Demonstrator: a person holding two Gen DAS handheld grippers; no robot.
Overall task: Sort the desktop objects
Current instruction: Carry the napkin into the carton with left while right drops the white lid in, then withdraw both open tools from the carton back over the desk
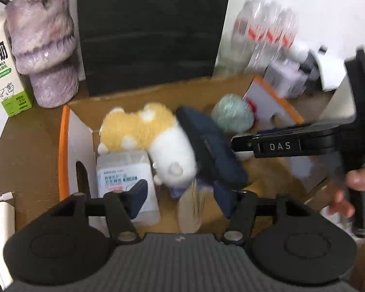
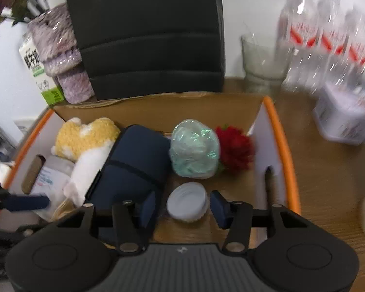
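Both your hand-held grippers are released, left (image 1: 180, 194) and right (image 2: 182, 205), hovering over the cardboard box (image 2: 158, 107) on the worktop (image 2: 328, 170), where the plush toy (image 2: 85, 143) and navy pouch (image 2: 133, 160) already sit.

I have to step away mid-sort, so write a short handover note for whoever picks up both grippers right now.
Left gripper: jaws open, empty, over the cardboard box.
Right gripper: jaws open, empty, either side of the white lid in the box.
In the box: plush toy, navy pouch, wrapped green ball, red flower, clear plastic case.
Still on the desk: milk carton, bottle pack, glass vase.
Left: judge which of those still need sorting.
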